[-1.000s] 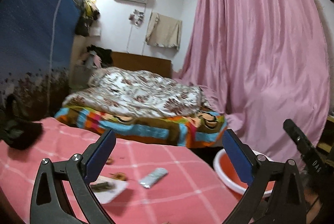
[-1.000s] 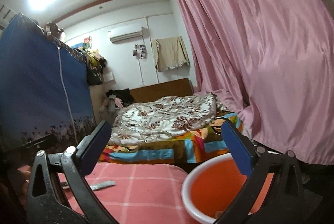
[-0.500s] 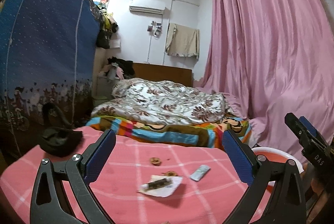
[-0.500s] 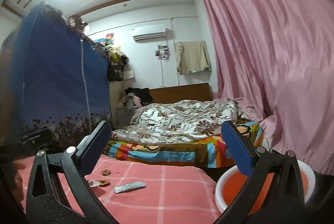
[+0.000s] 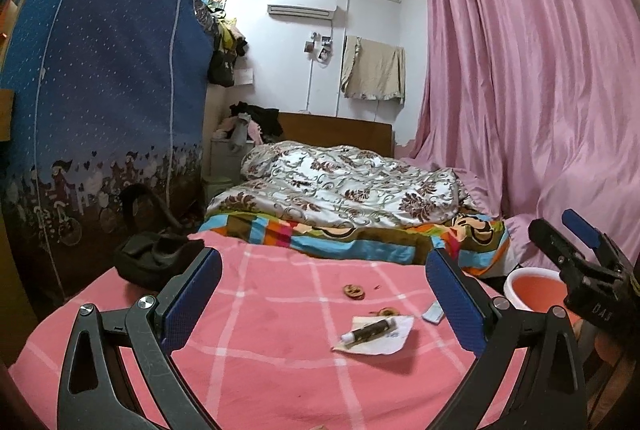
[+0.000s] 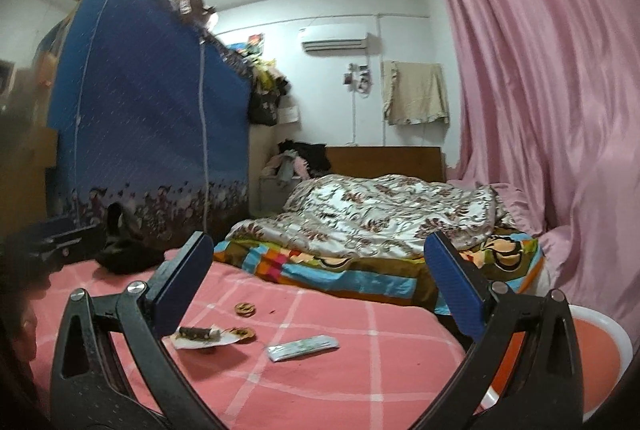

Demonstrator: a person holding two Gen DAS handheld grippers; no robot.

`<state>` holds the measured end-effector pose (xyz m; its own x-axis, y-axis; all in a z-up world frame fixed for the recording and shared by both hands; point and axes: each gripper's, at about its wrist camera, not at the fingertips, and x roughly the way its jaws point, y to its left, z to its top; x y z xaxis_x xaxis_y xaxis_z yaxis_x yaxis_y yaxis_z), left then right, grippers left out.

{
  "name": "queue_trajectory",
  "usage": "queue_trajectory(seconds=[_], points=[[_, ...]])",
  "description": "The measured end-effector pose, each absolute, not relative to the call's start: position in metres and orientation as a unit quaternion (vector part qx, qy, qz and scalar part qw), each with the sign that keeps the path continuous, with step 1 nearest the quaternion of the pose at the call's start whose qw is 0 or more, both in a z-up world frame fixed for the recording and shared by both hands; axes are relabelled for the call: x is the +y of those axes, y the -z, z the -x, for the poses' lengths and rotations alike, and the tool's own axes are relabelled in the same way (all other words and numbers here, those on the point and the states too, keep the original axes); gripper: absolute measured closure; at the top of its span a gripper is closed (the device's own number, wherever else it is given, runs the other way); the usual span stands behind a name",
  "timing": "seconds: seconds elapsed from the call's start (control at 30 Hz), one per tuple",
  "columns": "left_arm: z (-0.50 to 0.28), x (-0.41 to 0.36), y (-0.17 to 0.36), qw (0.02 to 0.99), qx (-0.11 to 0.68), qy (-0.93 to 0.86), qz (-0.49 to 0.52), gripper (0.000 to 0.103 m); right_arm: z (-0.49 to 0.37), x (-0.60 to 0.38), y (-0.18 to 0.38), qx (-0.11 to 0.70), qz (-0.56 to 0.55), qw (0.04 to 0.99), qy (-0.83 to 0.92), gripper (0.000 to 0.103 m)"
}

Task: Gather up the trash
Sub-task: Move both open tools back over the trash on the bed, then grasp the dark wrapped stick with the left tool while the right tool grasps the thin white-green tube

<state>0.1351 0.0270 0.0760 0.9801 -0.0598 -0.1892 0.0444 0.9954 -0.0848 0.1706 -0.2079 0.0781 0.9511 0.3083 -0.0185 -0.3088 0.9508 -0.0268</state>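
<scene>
Trash lies on a pink checked cloth (image 5: pixel 280 350): a white paper scrap (image 5: pixel 378 338) with a dark tube (image 5: pixel 370 330) on it, two brown round bits (image 5: pixel 354 291) (image 5: pixel 387 311), and a silvery wrapper (image 6: pixel 303 347) (image 5: pixel 433 314). In the right wrist view the paper with the tube (image 6: pixel 200 334) sits left of the wrapper. My left gripper (image 5: pixel 324 302) is open, held above the cloth short of the trash. My right gripper (image 6: pixel 316 290) is open too and holds nothing; it also shows at the right edge of the left wrist view (image 5: pixel 576 258).
An orange basin with a white rim (image 6: pixel 596 354) (image 5: pixel 532 284) stands off the cloth's right end. A black bag (image 5: pixel 156 256) lies at the far left of the cloth. Beyond are a bed with a patterned quilt (image 5: pixel 348 193), a blue wardrobe (image 5: pixel 100 101) and pink curtains (image 5: pixel 532 89).
Both views have swung to the left and pulled back, so the trash sits more to the centre and right and the basin has slid toward the right edge. Both grippers stayed open.
</scene>
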Motion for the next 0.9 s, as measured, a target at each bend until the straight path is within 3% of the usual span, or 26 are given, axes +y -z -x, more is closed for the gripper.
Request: queue_trajectory(seconds=[0.3, 0.5, 0.6, 0.77, 0.9], points=[[-0.160, 0.034, -0.064, 0.985, 0.158, 0.051, 0.053, 0.003, -0.192, -0.185, -0.060, 0.066, 0.049, 0.984, -0.160, 0.000], [-0.195, 0.019, -0.051, 0.967, 0.241, 0.071, 0.037, 0.005, -0.212, -0.188, -0.049, 0.121, 0.044, 0.980, -0.148, 0.000], [-0.208, 0.012, -0.045, 0.959, 0.264, 0.093, 0.028, 0.018, -0.219, -0.188, -0.043, 0.147, 0.048, 0.977, -0.147, 0.000], [-0.232, 0.000, -0.033, 0.942, 0.307, 0.133, 0.005, 0.056, -0.235, -0.189, -0.031, 0.199, 0.047, 0.968, -0.148, 0.000], [-0.245, -0.004, -0.022, 0.927, 0.339, 0.163, 0.006, 0.063, -0.243, -0.194, -0.027, 0.220, 0.031, 0.963, -0.153, 0.000]])
